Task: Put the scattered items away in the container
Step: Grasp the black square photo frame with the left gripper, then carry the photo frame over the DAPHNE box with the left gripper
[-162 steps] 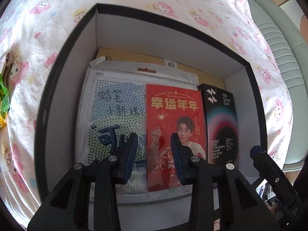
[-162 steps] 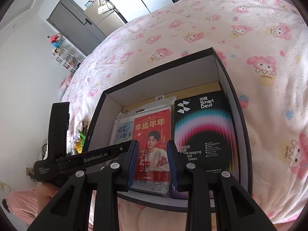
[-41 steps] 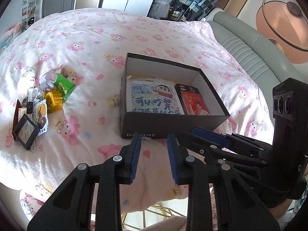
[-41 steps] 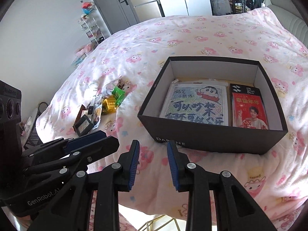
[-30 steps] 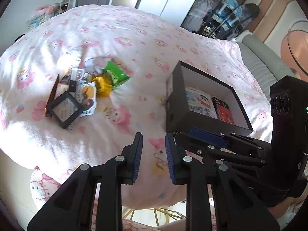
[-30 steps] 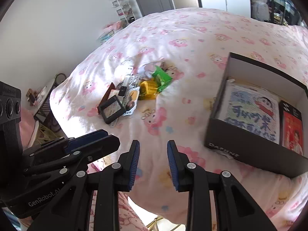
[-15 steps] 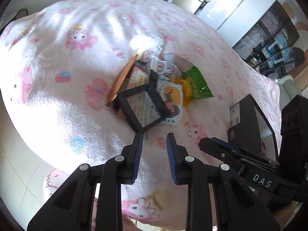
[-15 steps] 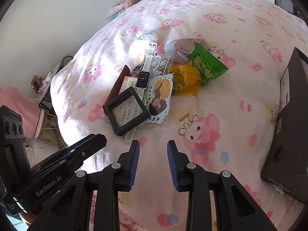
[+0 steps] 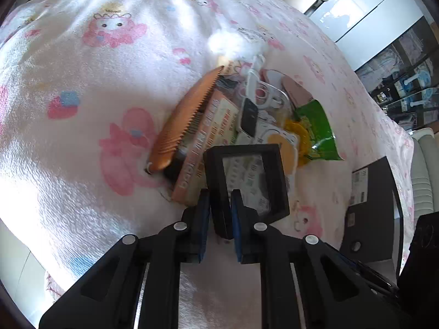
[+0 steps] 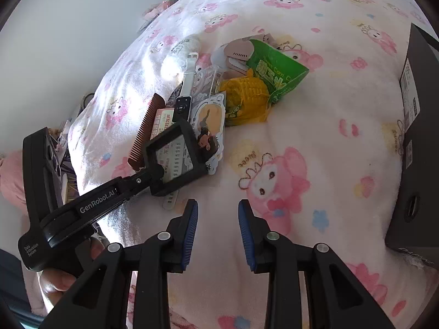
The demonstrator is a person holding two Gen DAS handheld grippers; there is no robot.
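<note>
A square black frame case point(image 9: 248, 176) with a clear window, printed card visible inside, is clamped at its near edge by the left hand-held gripper point(image 9: 220, 219). It is tilted over a pink box point(image 9: 208, 137), beside the brown comb point(image 9: 186, 120). The right hand-held gripper point(image 10: 218, 233) is held parted and empty above the bed point(image 10: 315, 137).
</note>
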